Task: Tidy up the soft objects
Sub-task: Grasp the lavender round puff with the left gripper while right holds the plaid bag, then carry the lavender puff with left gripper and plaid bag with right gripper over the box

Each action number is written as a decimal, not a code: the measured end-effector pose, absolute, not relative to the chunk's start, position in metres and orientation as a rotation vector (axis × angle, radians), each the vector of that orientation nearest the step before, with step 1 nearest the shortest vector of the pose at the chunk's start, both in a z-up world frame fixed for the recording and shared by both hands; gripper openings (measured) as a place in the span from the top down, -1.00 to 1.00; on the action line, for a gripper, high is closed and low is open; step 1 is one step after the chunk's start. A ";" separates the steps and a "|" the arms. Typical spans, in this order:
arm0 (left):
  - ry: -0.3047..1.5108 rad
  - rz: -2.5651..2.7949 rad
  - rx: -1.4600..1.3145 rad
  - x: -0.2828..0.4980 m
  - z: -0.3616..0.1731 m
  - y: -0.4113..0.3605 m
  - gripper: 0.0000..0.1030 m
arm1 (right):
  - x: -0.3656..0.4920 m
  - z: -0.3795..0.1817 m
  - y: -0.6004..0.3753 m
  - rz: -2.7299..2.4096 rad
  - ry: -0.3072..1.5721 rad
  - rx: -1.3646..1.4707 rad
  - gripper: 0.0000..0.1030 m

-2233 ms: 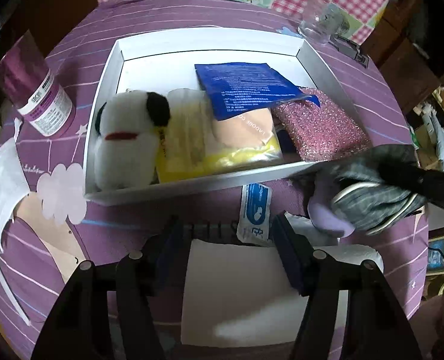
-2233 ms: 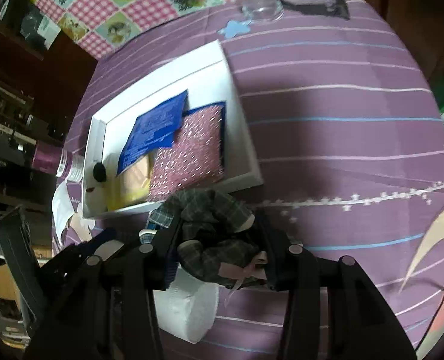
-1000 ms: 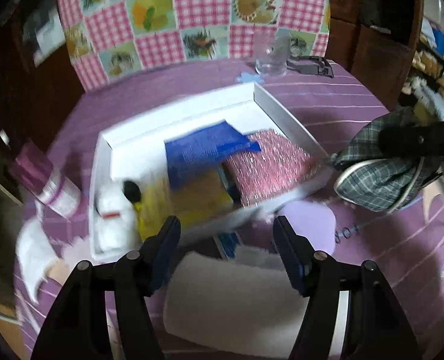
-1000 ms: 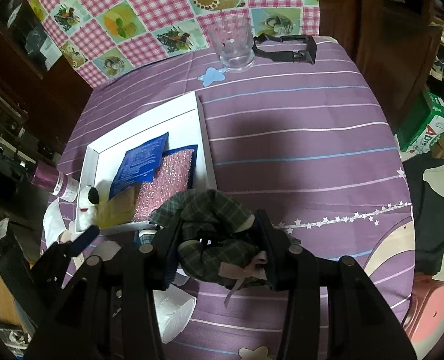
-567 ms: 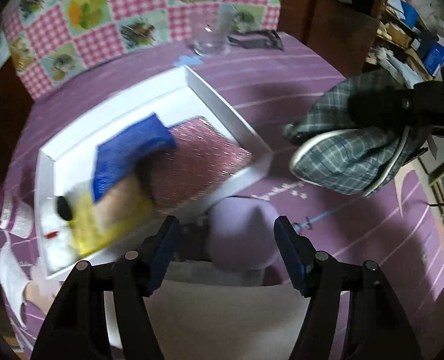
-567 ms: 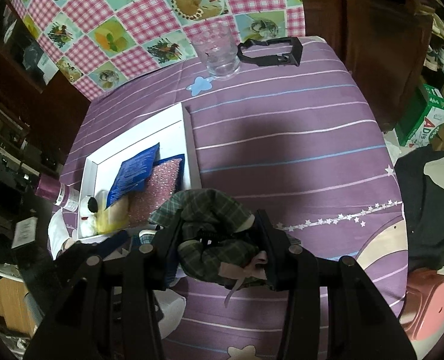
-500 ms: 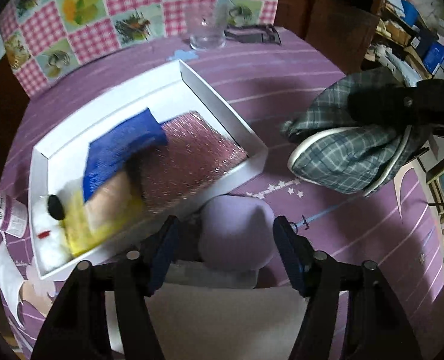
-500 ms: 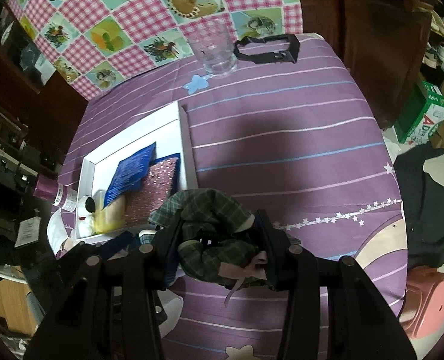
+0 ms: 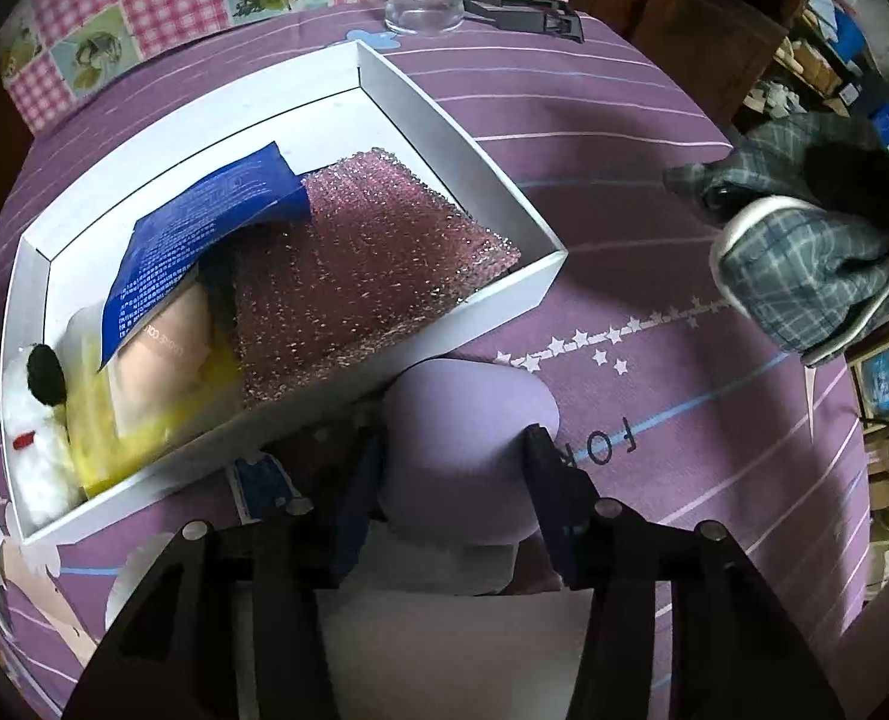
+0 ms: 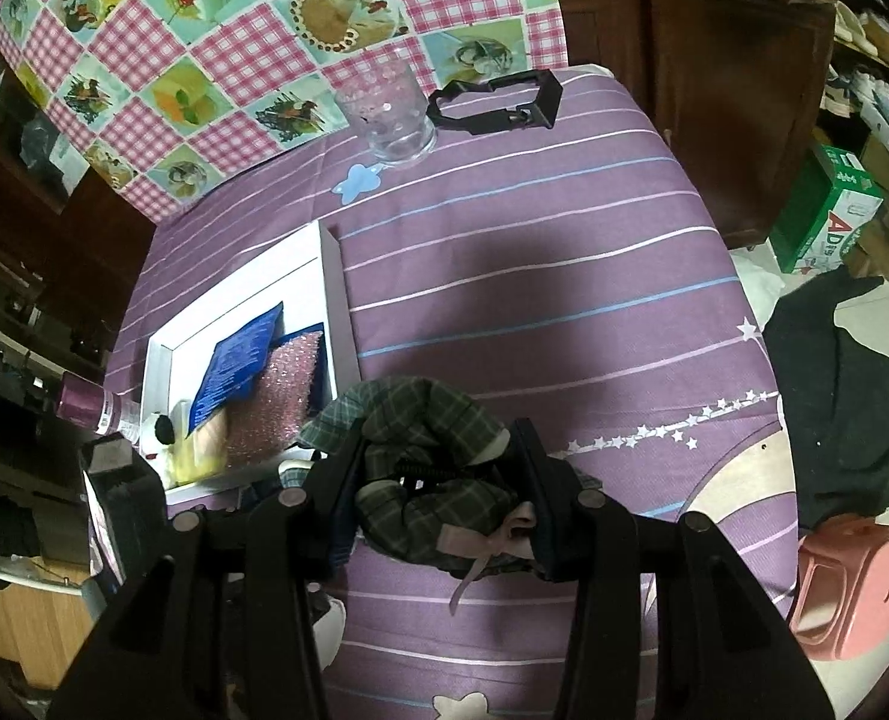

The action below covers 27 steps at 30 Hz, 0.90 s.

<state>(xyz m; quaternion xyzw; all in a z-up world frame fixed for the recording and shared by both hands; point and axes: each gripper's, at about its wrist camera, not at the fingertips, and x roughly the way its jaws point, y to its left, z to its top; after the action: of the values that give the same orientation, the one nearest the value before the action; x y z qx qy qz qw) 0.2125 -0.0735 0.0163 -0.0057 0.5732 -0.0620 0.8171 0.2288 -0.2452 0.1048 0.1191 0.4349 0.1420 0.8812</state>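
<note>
My right gripper (image 10: 438,468) is shut on a grey-green plaid fabric item (image 10: 420,420) and holds it high above the purple tablecloth; it also shows at the right of the left wrist view (image 9: 816,252). My left gripper (image 9: 450,474) stands open around a lilac soft pad (image 9: 462,438) lying just in front of the white tray (image 9: 498,300). The tray holds a pink glitter sponge (image 9: 354,276), a blue packet (image 9: 204,222), a yellow item (image 9: 102,426) and a white plush dog (image 9: 36,450).
A white roll of paper (image 9: 444,648) lies under the left gripper. A glass (image 10: 387,114) and a black clip (image 10: 498,99) stand at the table's far edge. A purple bottle (image 10: 90,405) stands left of the tray. The table's edge drops off at the right.
The right gripper has lifted the plaid item well above the table. The left gripper has swung right and lowered, so the lilac pad now sits between its fingers.
</note>
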 end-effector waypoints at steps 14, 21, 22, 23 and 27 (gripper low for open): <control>1.193 -0.127 -0.044 0.207 0.022 -0.070 0.60 | 0.227 0.102 -0.224 0.309 0.915 0.179 0.08; 1.132 -0.143 -0.040 0.195 0.043 -0.073 0.68 | 0.226 0.103 -0.224 0.305 0.908 0.178 0.08; 1.121 -0.143 -0.044 0.192 0.048 -0.072 0.68 | 0.225 0.104 -0.224 0.305 0.906 0.176 0.08; 1.109 -0.141 -0.050 0.190 0.053 -0.071 0.68 | 0.225 0.104 -0.224 0.304 0.904 0.175 0.08; 1.067 -0.117 -0.061 0.185 0.068 -0.060 0.68 | 0.221 0.108 -0.221 0.305 0.888 0.169 0.08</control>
<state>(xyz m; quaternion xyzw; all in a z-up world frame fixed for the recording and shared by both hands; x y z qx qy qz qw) 0.1848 -0.0601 0.0684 -0.0292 0.5084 -0.0557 0.8589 0.2214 -0.2210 0.1077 0.0813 0.4271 0.1467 0.8885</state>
